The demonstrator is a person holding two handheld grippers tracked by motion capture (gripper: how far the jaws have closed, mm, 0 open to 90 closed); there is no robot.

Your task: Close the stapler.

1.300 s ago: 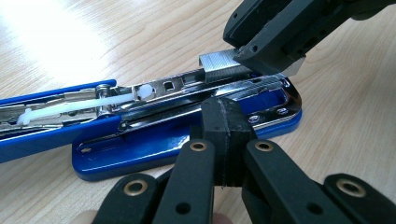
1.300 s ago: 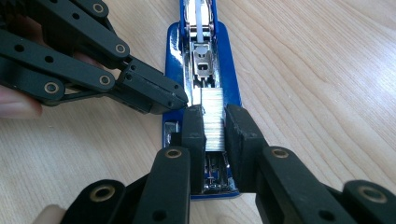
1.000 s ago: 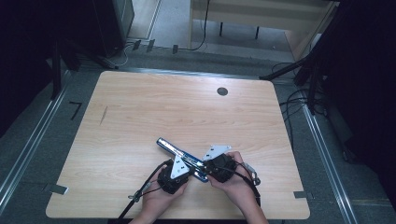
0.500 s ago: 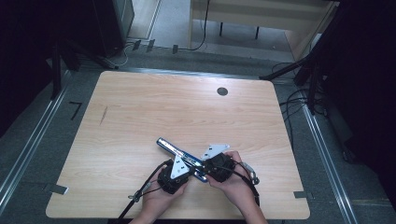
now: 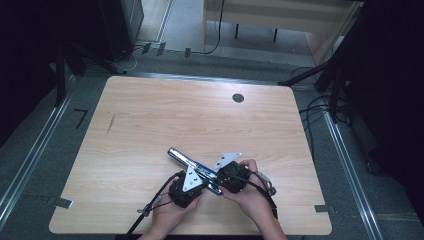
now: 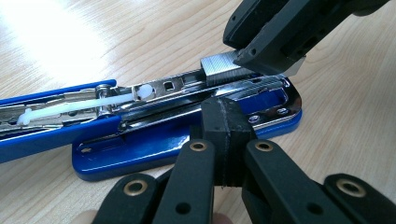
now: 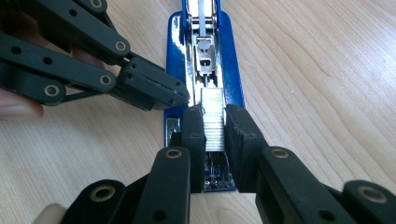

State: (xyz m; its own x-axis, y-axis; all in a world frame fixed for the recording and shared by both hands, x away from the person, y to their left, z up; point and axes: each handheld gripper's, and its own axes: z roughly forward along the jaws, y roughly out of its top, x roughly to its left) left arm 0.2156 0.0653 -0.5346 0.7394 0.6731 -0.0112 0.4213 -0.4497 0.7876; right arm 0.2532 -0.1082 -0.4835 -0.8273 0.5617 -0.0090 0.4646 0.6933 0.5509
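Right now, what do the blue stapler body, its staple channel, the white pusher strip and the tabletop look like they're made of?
Blue stapler body: glossy, with sharp reflections, probably painted metal or hard plastic. Shiny staple channel: mirror-bright with punched slots, likely plated steel. White pusher strip: matte and slightly translucent, probably plastic. Light wood-grain tabletop: smooth and faintly glossy; veneer or laminate, can't tell which.

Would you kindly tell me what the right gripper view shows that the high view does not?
Right gripper view alone: the strip of staples clamped between the right gripper jaws, over the stapler's open magazine.

High view alone: the whole wooden table, its round grommet hole, both hands, the floor cables.

Both: the blue stapler and the left gripper against its side.
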